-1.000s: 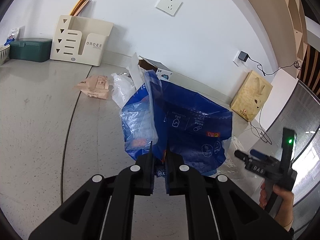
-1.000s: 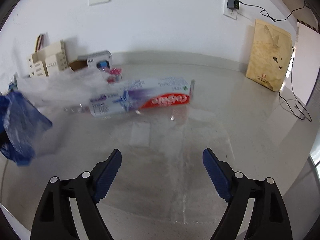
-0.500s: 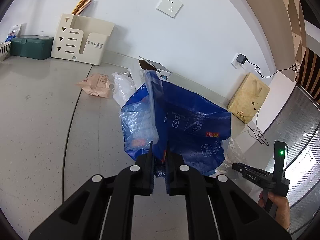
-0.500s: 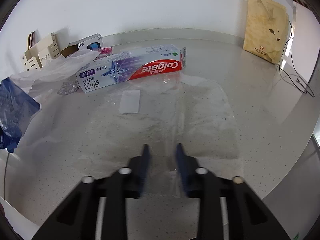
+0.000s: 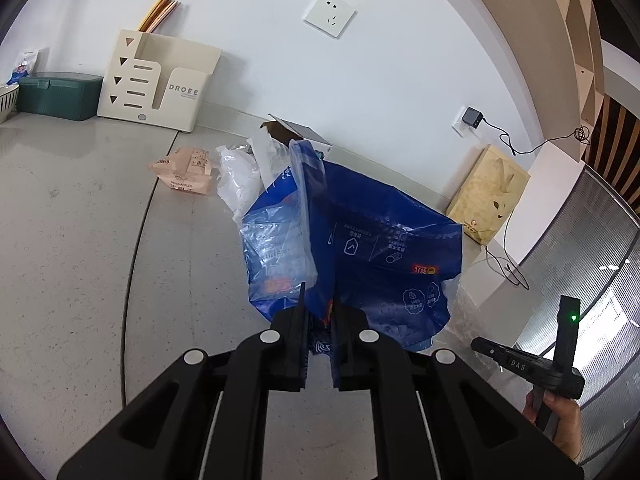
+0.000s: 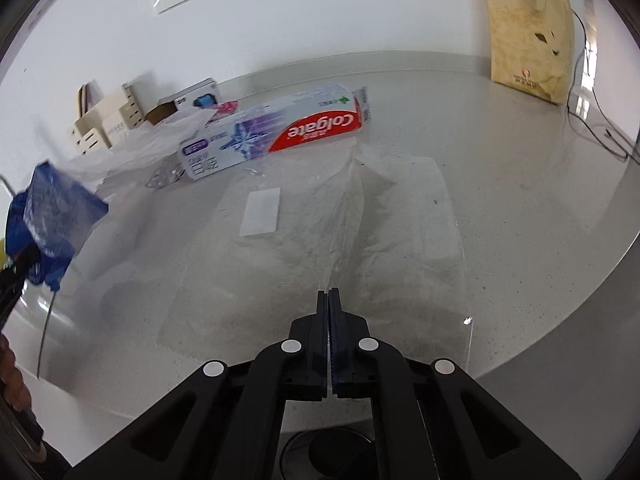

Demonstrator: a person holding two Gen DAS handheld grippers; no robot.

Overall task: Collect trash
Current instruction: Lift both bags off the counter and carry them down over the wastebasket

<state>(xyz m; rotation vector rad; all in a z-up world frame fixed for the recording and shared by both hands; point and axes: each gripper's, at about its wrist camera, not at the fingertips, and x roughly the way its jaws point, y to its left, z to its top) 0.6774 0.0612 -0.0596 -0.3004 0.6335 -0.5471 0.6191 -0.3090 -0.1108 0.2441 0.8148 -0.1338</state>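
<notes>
**Right jaws now pinched on the clear film; blue bag held as before**

Speckled grey countertop (image 6: 500, 168) against a white wall, litter spread along it.

Changes from a second ago:
- Left gripper (image 5: 319, 300): no change. Jaws stay clamped on the lower edge of the blue plastic bag (image 5: 380, 248), which hangs open and raised off the counter at the same spot.
- Right gripper (image 6: 329, 294): jaws stood wide apart over the clear plastic sheet (image 6: 360, 240); they have since come together and are now clenched on its near edge. A ridge of film rises from the pads toward the toothpaste box (image 6: 276, 132).
- The right wrist view has moved forward and down, so the toothpaste box looks larger and sits higher in the frame.

Left to right on the counter, left wrist view: green lidded box (image 5: 58, 94), cream desk organiser (image 5: 158, 84), pink snack packet (image 5: 186, 168), crumpled white plastic (image 5: 240, 176), blue bag, tan paper bag (image 5: 488, 196).

Hard to make out:
- Clear sheet's outline is faint against the counter; its far edge cannot be traced.
- A small white slip (image 6: 261, 214) lies on or under the film; which, cannot tell.
- Open carton behind the blue bag is mostly hidden.
- The person's right hand (image 5: 560, 416) is cut off by the frame edge.
</notes>
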